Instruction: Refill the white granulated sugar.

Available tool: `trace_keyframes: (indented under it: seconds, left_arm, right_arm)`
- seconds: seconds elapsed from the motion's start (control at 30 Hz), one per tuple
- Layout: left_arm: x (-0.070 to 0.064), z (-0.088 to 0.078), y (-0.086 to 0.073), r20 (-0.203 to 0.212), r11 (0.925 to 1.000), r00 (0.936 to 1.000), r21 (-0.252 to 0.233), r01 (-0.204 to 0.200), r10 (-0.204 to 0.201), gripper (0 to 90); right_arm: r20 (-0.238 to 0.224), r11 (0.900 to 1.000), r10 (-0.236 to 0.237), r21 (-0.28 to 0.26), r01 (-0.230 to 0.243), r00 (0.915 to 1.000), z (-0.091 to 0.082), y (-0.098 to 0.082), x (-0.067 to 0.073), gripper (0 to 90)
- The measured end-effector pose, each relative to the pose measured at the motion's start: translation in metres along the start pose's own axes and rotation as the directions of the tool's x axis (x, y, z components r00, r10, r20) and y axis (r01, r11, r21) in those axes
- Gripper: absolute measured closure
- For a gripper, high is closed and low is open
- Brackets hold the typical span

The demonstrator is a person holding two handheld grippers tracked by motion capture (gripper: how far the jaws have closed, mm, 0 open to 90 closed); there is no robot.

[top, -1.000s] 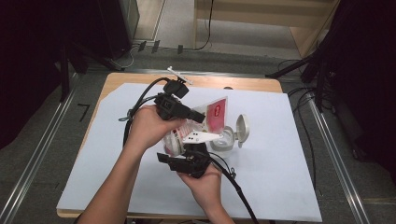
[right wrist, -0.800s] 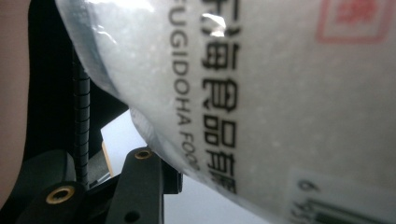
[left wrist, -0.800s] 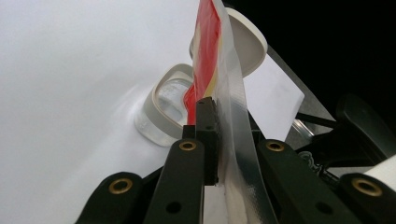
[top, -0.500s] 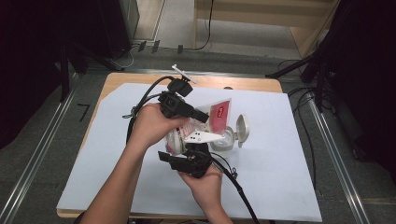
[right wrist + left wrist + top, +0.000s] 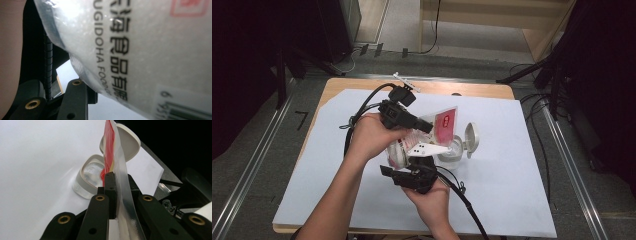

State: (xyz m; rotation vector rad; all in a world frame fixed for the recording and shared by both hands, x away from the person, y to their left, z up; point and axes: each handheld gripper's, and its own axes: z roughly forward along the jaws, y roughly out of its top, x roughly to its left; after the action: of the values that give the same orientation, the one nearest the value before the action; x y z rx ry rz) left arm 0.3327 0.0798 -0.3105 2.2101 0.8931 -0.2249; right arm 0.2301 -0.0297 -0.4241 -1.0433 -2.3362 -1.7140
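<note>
A plastic bag of white granules (image 5: 398,151) with a red top (image 5: 446,122) is held between both grippers above the table. My left gripper (image 5: 428,126) is shut on the bag's top edge (image 5: 110,152); its jaws pinch the clear seam. My right gripper (image 5: 413,164) comes from below and is shut on the bag's lower body, whose printed side (image 5: 140,50) presses against its left finger (image 5: 76,97). Just past the bag, a small clear container (image 5: 452,153) with its white lid (image 5: 472,135) flipped open stands on the sheet, and it shows beyond the left jaws (image 5: 88,176).
A white sheet (image 5: 512,170) covers the wooden table (image 5: 362,85). A small white clip-like object (image 5: 406,81) lies at the far edge. Black cables (image 5: 362,107) trail from both grippers. Metal rails (image 5: 564,150) run along the floor on both sides.
</note>
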Motion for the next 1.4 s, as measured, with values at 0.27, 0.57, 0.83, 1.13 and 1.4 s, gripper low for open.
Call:
trace_keyframes:
  seconds: [0.27, 0.57, 0.83, 1.13, 1.4]
  left_arm:
    - [0.0004, 0.0011, 0.0003, -0.003, 0.9999, 1.0000, -0.011, 0.007, -0.008, 85.1]
    - [-0.0011, 0.0025, 0.0010, -0.006, 1.0000, 1.0000, -0.006, -0.001, 0.001, 85.2]
    - [-0.0018, 0.0024, 0.0013, -0.007, 1.0000, 1.0000, -0.008, -0.001, 0.001, 84.8]
    - [-0.0024, 0.0014, 0.0012, -0.014, 0.9999, 0.9999, -0.013, -0.002, 0.002, 84.5]
    - [-0.0021, -0.0006, 0.0009, -0.039, 0.9998, 0.9992, -0.017, -0.003, 0.002, 84.2]
  right_arm:
    - [0.006, 1.000, -0.011, 0.003, 0.011, 0.9999, -0.0007, 0.0003, 0.0006, 61.6]
    - [0.018, 1.000, -0.019, 0.009, 0.019, 0.9997, -0.0022, 0.0005, 0.0011, 61.9]
    - [-0.004, 1.000, -0.001, 0.002, 0.001, 1.0000, -0.0032, 0.0009, 0.0039, 62.0]
    - [-0.023, 1.000, 0.000, -0.004, 0.000, 0.9997, -0.0021, 0.0011, 0.0023, 61.9]
    - [-0.036, 1.000, -0.004, -0.004, 0.003, 0.9993, 0.0015, 0.0031, 0.0006, 61.8]
